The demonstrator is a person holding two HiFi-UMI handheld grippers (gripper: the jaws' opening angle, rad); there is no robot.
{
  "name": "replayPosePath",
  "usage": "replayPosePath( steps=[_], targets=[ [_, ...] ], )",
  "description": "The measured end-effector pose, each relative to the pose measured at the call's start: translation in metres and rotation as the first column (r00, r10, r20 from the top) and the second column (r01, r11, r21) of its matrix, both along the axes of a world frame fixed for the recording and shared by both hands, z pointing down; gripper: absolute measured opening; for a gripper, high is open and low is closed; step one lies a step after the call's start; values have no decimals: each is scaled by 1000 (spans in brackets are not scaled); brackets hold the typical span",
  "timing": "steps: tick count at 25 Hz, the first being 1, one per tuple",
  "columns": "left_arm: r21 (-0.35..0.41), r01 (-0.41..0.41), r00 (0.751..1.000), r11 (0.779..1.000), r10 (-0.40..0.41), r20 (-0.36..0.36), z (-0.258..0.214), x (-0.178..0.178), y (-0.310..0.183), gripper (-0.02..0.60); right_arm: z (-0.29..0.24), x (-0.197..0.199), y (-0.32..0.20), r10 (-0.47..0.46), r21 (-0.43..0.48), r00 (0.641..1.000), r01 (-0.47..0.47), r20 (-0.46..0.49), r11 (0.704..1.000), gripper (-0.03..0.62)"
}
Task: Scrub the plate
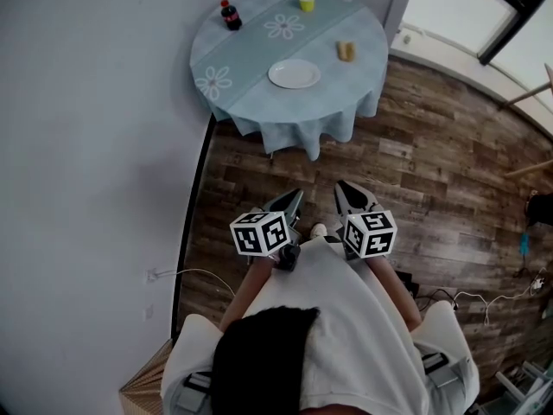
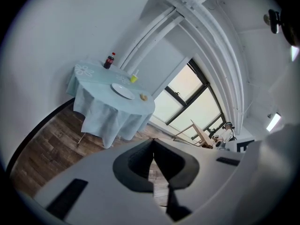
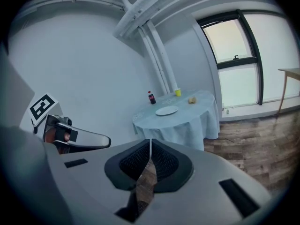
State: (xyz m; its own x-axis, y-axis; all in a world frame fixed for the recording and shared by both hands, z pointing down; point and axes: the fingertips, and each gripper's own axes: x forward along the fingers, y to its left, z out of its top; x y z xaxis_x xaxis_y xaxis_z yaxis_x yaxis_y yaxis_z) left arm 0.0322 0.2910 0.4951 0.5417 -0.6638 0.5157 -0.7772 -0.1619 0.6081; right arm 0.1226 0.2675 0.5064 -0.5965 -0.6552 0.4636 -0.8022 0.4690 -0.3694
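So, plate: white, empty, lies flat on round surface, near its middle; well apart from both grippers, at 12 o'clock from them in head view.
surface: pale blue cloth w/ flower print, close to white wall.
bottle: dark, red cap, upright, at 10 o'clock of plate, near the edge.
cup: yellow, at 12 o'clock of plate, by far edge.
tan item: small, at 2 o'clock of plate; can't tell what it is.
left gripper: fingers shut together, nothing betw. them; over wood floor, aimed at surface.
right gripper: fingers together too, empty; just beside left gripper, at its 3 o'clock.
person: white top, both grippers out in front.
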Motion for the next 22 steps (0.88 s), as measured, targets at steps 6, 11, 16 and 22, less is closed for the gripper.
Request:
replayPosePath(
  steps=[6, 11, 16, 22],
  targets=[
    [-21, -3, 1000, 1000, 3, 8, 7, 2, -1, 9, 5, 4, -6, 10, -11, 1000, -10, 4, 1000, 37],
    [-13, -11, 1000, 1000, 12, 10, 5, 4, -9, 9, 5, 4, -11, 12, -12, 1000, -12, -4, 1000, 35],
    [-24, 4, 1000, 1000, -5, -13, 10, 2, -21, 9, 4, 8, -22, 23, 3, 1000, -23, -20, 1000, 37],
    [-18, 1, 1000, 1000, -1, -12, 8, -2, -42, 9, 2, 7, -40, 36, 9, 999, -35, -27, 999, 37]
  ],
)
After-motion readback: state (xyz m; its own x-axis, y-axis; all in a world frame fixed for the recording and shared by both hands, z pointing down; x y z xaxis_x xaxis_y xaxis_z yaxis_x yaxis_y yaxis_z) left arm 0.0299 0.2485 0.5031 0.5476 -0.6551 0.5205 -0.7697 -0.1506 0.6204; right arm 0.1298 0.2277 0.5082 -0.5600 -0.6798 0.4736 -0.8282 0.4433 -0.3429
